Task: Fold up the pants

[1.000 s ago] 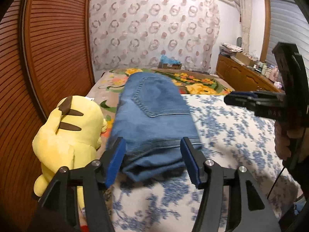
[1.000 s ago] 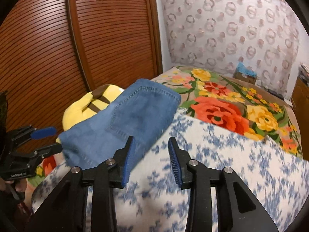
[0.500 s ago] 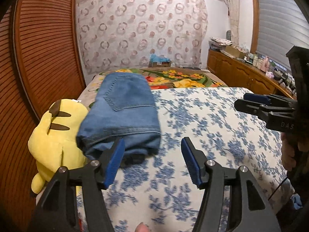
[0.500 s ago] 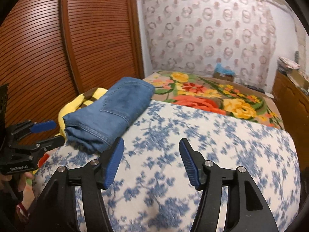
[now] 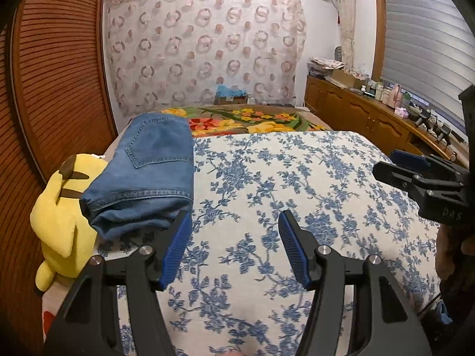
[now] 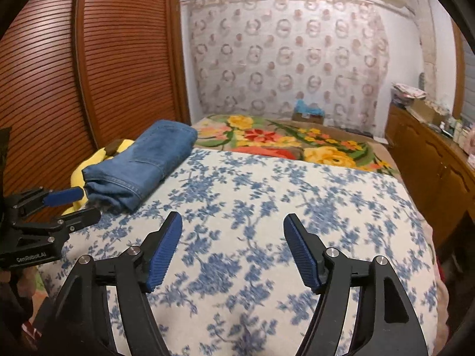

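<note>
Left wrist: folded jeans (image 5: 148,175) beside empty tongs (image 5: 233,244).

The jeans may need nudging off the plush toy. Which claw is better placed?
Probably the left claw: open, its finger beside the folded jeans' near end. The right claw, also open, hovers over bare bedspread, farther away.

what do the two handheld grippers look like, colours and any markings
Both match: the left gripper and right gripper have black angular plastic arms with cut-out slots, round silver bolts at the joints, and blue ribbed pads lining each finger. From the side, the left gripper's body carries small pale lettering, and the right gripper's shows "DAS". A thin dark cable hangs below the right one.
</note>
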{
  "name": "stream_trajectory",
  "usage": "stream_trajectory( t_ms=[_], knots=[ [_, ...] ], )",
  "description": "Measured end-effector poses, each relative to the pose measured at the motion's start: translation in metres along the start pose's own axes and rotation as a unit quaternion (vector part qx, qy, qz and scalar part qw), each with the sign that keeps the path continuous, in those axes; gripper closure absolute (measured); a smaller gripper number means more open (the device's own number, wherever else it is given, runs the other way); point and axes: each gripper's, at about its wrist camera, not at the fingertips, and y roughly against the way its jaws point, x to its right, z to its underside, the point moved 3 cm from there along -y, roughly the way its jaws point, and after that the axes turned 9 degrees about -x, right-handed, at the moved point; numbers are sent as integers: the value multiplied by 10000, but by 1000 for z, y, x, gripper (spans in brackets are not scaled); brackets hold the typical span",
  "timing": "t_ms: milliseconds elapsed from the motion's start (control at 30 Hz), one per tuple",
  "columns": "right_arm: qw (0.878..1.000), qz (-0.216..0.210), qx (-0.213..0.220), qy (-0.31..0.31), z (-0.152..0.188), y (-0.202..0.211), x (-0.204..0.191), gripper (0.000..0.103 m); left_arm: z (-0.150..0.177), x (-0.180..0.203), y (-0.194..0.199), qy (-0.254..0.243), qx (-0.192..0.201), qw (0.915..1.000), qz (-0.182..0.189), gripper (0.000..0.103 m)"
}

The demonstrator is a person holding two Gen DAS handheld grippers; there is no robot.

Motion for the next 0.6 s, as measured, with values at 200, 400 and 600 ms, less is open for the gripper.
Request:
stream_trajectory(
  t_ms=[200, 400, 600],
  knots=[
    [9995, 197, 143, -184, 11, 25, 12, 25, -2, 15, 17, -2, 161, 9999, -54, 42],
    [9985, 322, 298, -314, 16, 52, 21, 23, -8, 27, 34, 36, 285, 9996, -11, 42],
    [9960, 542, 551, -456, 17, 84, 32, 23, -17, 36, 55, 22, 446, 9990, -74, 42]
  ],
)
